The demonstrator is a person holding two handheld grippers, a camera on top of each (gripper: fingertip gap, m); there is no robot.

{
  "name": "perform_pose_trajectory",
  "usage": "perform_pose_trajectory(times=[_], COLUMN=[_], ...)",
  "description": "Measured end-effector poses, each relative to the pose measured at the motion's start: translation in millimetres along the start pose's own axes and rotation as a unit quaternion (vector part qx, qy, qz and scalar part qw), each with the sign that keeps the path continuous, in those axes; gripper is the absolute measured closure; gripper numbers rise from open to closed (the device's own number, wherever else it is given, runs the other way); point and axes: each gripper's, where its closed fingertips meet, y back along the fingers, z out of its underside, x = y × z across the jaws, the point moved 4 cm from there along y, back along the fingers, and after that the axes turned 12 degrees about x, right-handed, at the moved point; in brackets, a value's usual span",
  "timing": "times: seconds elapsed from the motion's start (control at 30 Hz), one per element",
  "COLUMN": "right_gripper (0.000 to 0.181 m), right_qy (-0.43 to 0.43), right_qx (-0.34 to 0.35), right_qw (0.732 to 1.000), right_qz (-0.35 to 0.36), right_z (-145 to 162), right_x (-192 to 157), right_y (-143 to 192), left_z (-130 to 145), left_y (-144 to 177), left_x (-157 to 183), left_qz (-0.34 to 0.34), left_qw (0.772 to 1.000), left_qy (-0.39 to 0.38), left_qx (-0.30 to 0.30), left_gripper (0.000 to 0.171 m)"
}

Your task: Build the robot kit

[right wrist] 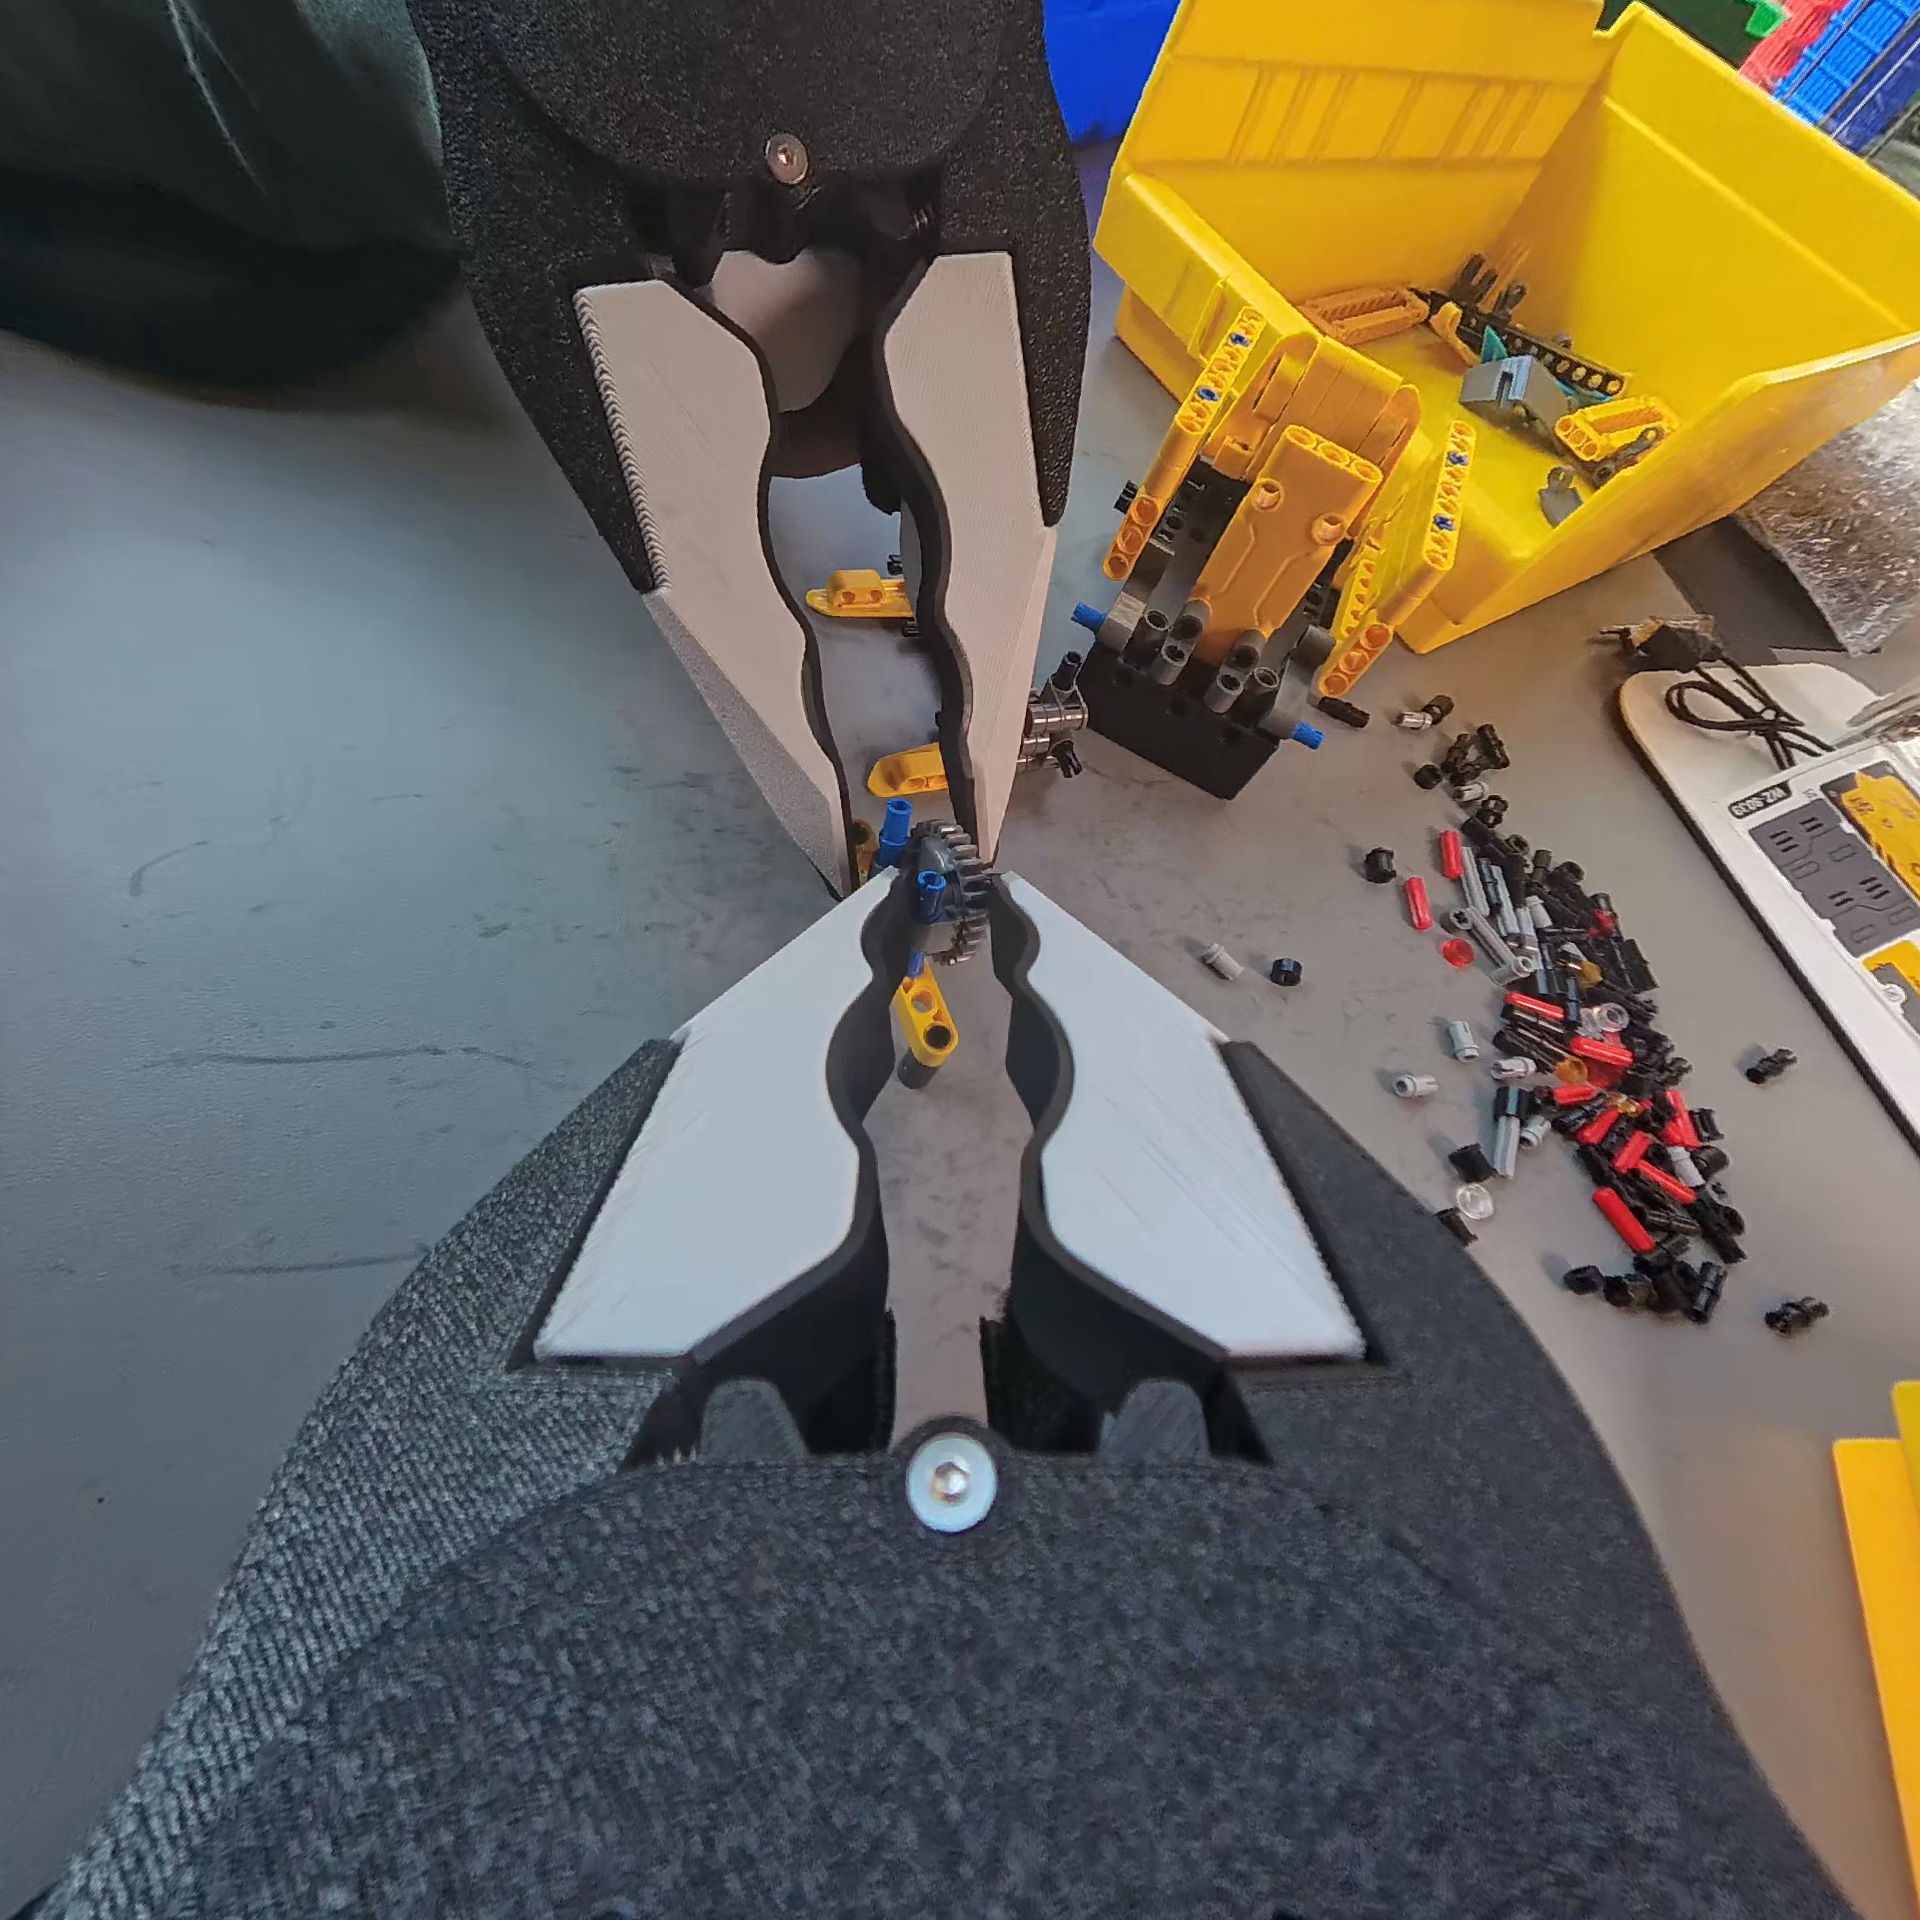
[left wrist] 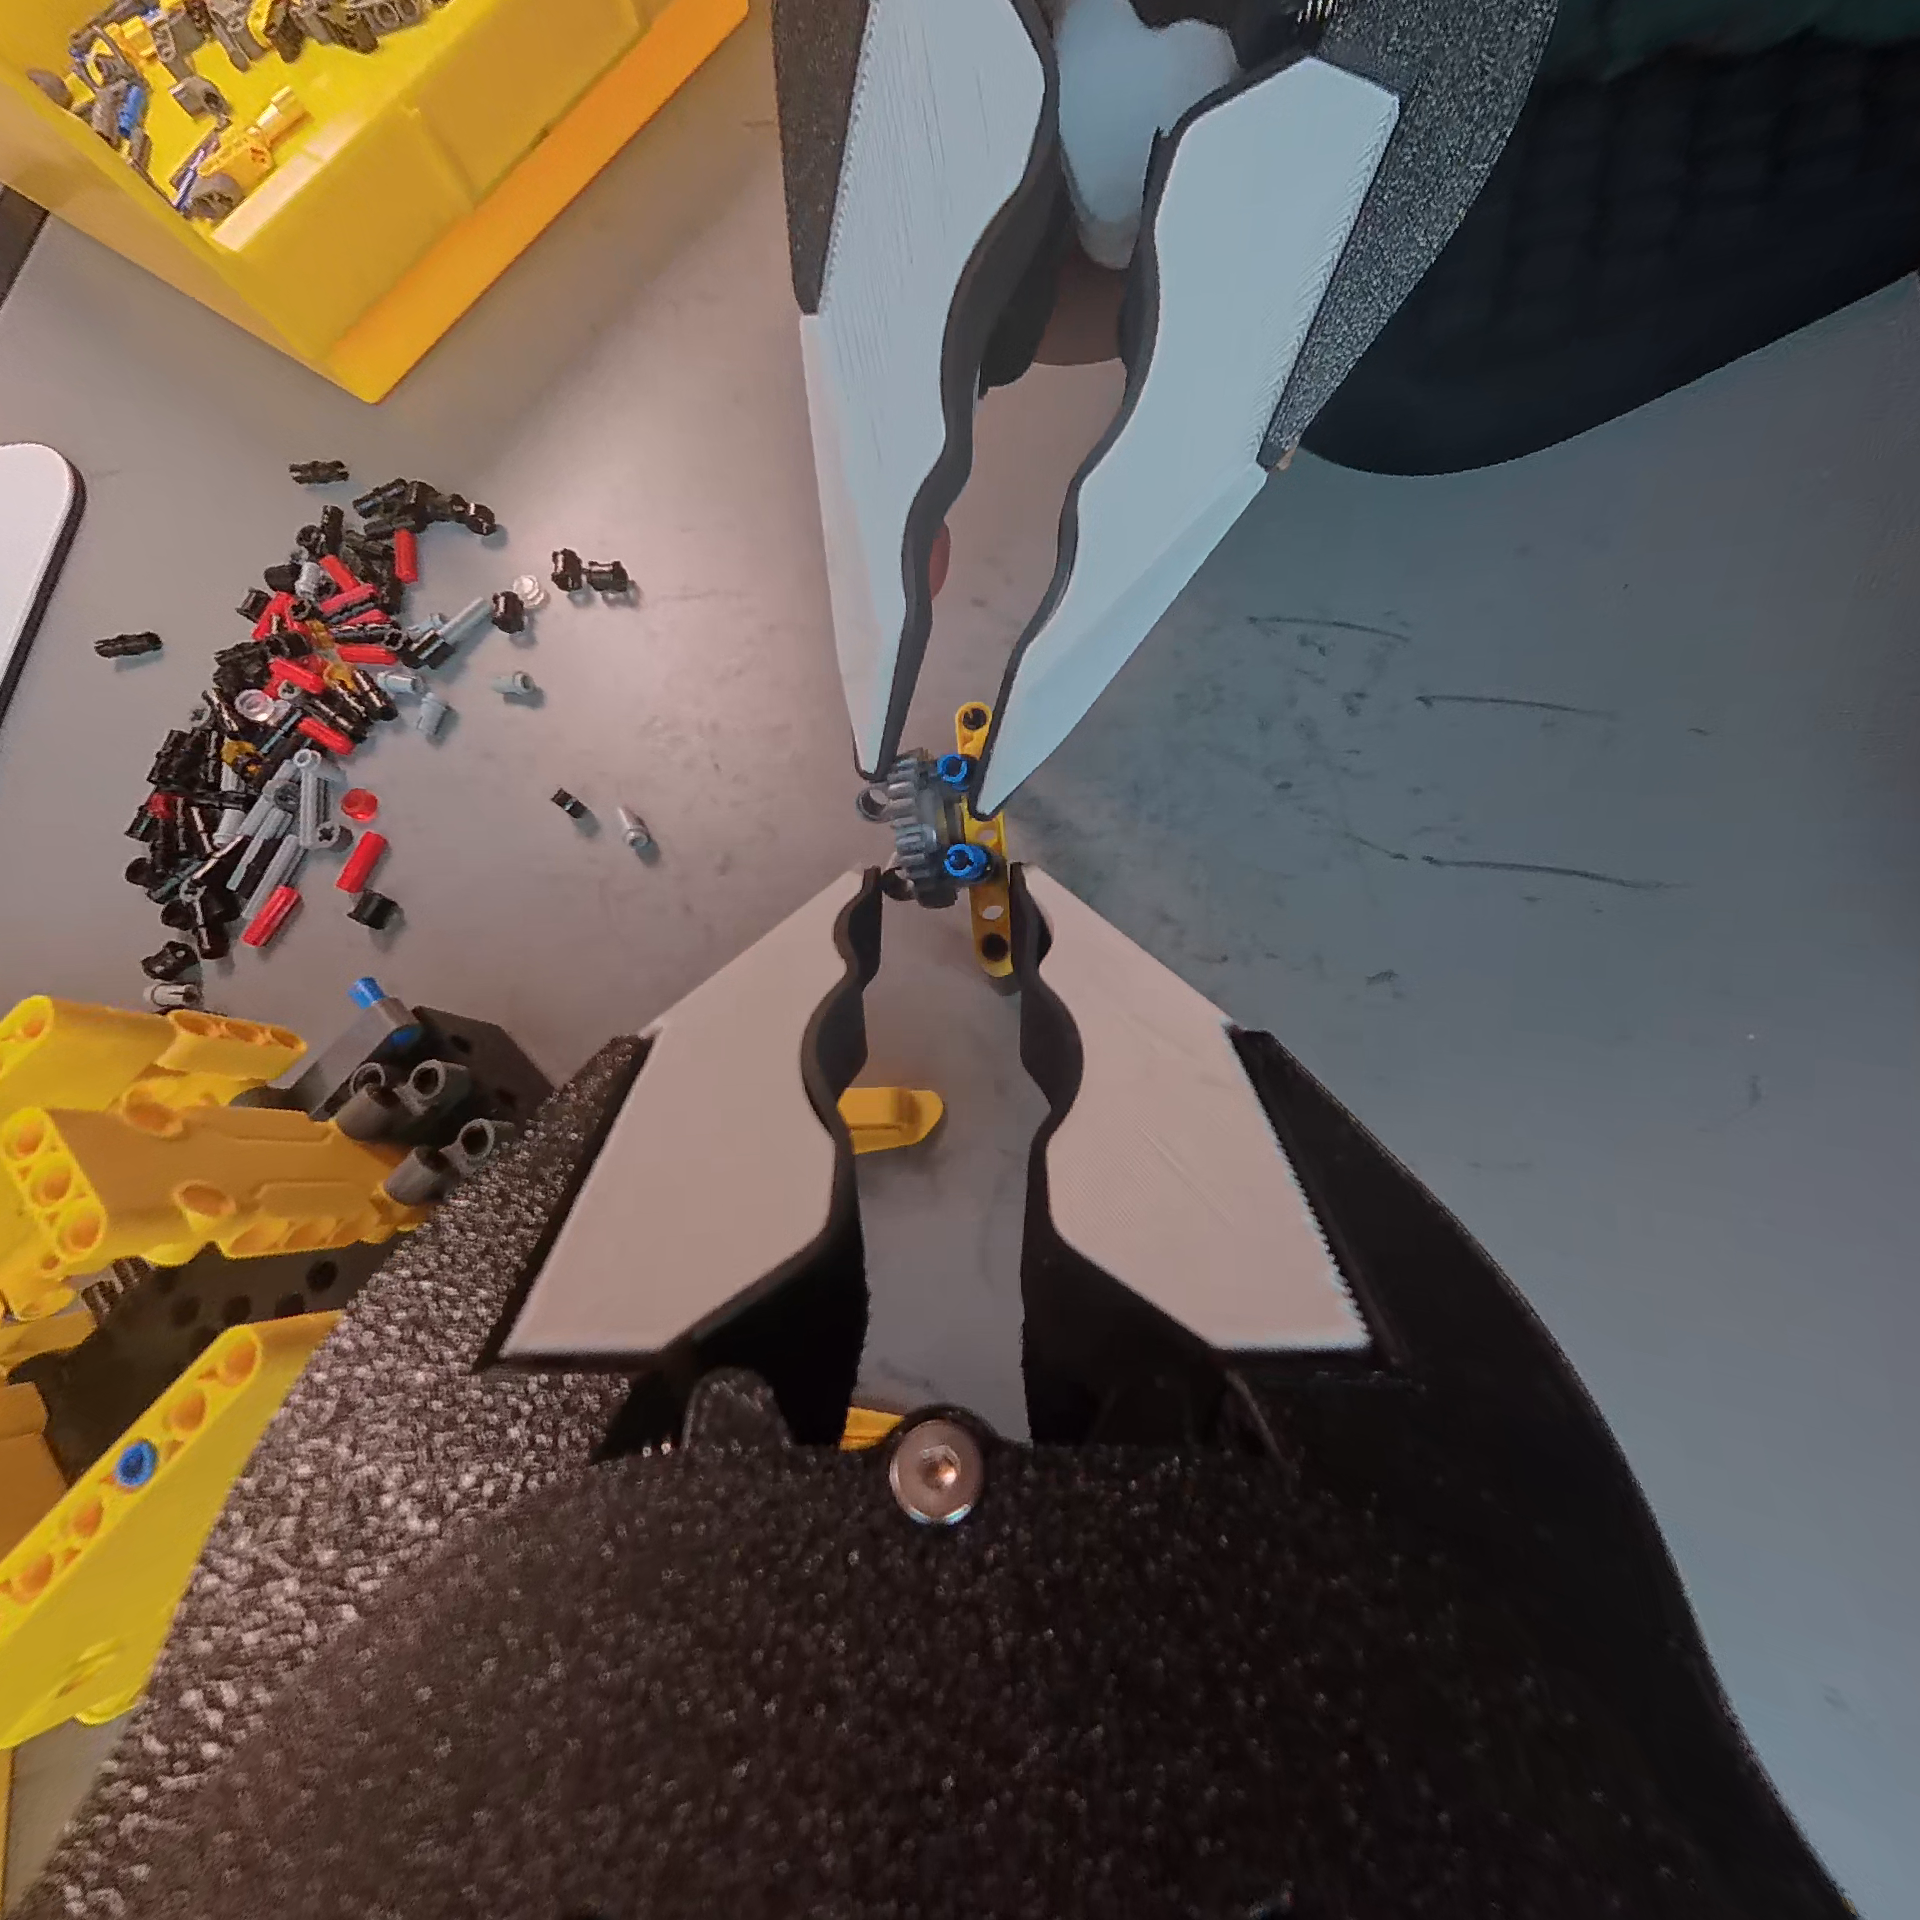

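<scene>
Both my grippers meet tip to tip above the grey surface [left wrist: 1455,831]. My left gripper [left wrist: 943,881] and my right gripper [right wrist: 943,883] each have their fingers closed on the small gear assembly [left wrist: 940,831], a yellow beam with blue pins. Loose pins [left wrist: 301,707] lie left.

A small assembly [left wrist: 951,831] hangs above the grey counter [left wrist: 1455,831], pinched between two tools. It is a thin yellow beam [left wrist: 985,914] with holes, a dark grey gear [left wrist: 914,831] and two blue pins [left wrist: 954,769]. The left tool [left wrist: 943,878] grips its near end; the right tool [left wrist: 928,792] grips its far end, both closed on it.
</scene>
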Motion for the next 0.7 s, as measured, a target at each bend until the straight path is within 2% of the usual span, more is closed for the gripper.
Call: perform_pose_trajectory(times=[0.37,0.5,0.7], right_gripper=[0.167,0.16,0.16], right_qy=[0.013,0.021,0.021], right_qx=[-0.004,-0.033,-0.032], right_qw=[1.0,0.999,0.999], right_qz=[-0.002,-0.008,-0.002], right_z=[-1.1,7.8,7.2], right_x=[-0.8,-0.9,0.6], right_y=[1.6,3.2,2.4], left_z=[-0.8,-0.6,-1.0], left_y=[2.0,5.4,6.1], left_x=[-0.7,-4.5,-5.9], left_qz=[0.012,0.007,0.001], left_qw=[1.0,0.999,0.999], left_qy=[0.02,0.03,0.03], left_qx=[0.016,0.027,0.029], left_gripper=[0.149,0.159,0.16])
